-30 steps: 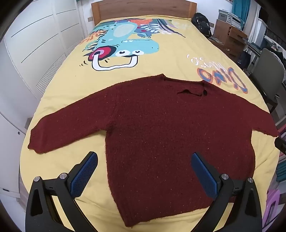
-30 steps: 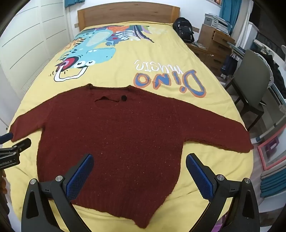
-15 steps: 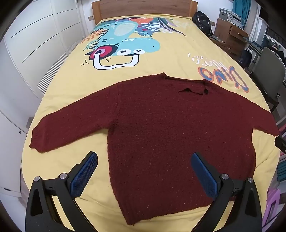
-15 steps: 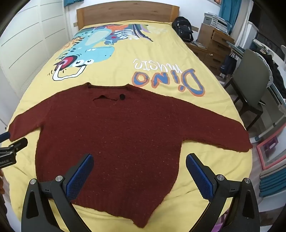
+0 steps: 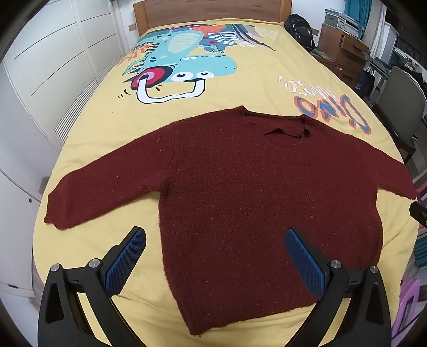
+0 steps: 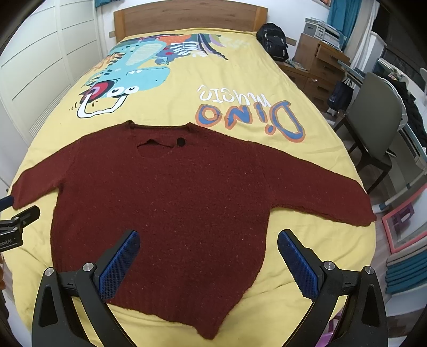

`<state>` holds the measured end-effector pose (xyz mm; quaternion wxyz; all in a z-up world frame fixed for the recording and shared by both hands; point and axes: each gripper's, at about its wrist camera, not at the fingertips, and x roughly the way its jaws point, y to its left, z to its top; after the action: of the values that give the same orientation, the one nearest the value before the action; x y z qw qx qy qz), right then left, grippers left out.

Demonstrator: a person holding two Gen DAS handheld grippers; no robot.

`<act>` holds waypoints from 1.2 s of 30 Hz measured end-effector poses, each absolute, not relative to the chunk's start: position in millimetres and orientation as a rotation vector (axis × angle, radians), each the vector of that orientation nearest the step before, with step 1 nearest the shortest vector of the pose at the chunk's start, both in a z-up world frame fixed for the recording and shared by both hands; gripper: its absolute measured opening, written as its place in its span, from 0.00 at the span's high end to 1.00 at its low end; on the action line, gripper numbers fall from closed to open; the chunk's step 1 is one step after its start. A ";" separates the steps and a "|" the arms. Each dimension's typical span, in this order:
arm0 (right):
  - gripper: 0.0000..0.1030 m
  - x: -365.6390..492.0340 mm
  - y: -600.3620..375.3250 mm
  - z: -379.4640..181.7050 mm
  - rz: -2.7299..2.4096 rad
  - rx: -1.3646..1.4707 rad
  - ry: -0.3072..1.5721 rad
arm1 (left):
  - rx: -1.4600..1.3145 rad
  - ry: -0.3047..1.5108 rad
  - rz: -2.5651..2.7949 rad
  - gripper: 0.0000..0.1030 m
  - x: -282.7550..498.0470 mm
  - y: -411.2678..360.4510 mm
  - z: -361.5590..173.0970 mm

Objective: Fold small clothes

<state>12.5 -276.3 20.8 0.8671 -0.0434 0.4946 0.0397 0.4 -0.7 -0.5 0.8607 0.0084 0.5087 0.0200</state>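
Observation:
A dark red knitted sweater [image 5: 240, 192] lies flat on the yellow bedspread [image 5: 240, 88], both sleeves spread out, neck toward the headboard. It also shows in the right wrist view [image 6: 173, 202]. My left gripper [image 5: 214, 237] is open and empty, held above the sweater's lower left part near the hem. My right gripper [image 6: 208, 237] is open and empty, above the sweater's lower right part. The left gripper's tip [image 6: 18, 221] shows at the left edge of the right wrist view, near the left sleeve cuff.
The bed has a wooden headboard [image 6: 189, 16] and a dinosaur print [image 5: 181, 58]. White wardrobe doors [image 5: 53, 58] stand along the left. A grey chair [image 6: 373, 117], wooden drawers [image 6: 317, 64] and a black backpack [image 6: 272, 40] stand on the right.
Both views have shifted slightly; the sweater sits a little lower and farther in the frames. The sweater itself has not moved and both grippers stay open.

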 end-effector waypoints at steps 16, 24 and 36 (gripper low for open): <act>0.00 14.1 -276.9 20.3 0.079 -0.090 1.040 | 0.026 1.072 0.051 0.01 1.0 -0.1 -3.3; 0.00 12.7 -274.8 21.1 0.079 -0.104 1.042 | 0.029 1.076 0.052 0.01 1.4 1.8 -3.8; 0.00 13.1 -275.7 21.1 0.076 -0.106 1.048 | 0.030 1.075 0.051 0.01 1.8 2.9 -5.7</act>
<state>13.1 -275.7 21.1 0.8639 -0.0506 0.4998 0.0364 1.8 2.9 -5.7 0.8585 0.0145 0.5119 0.0245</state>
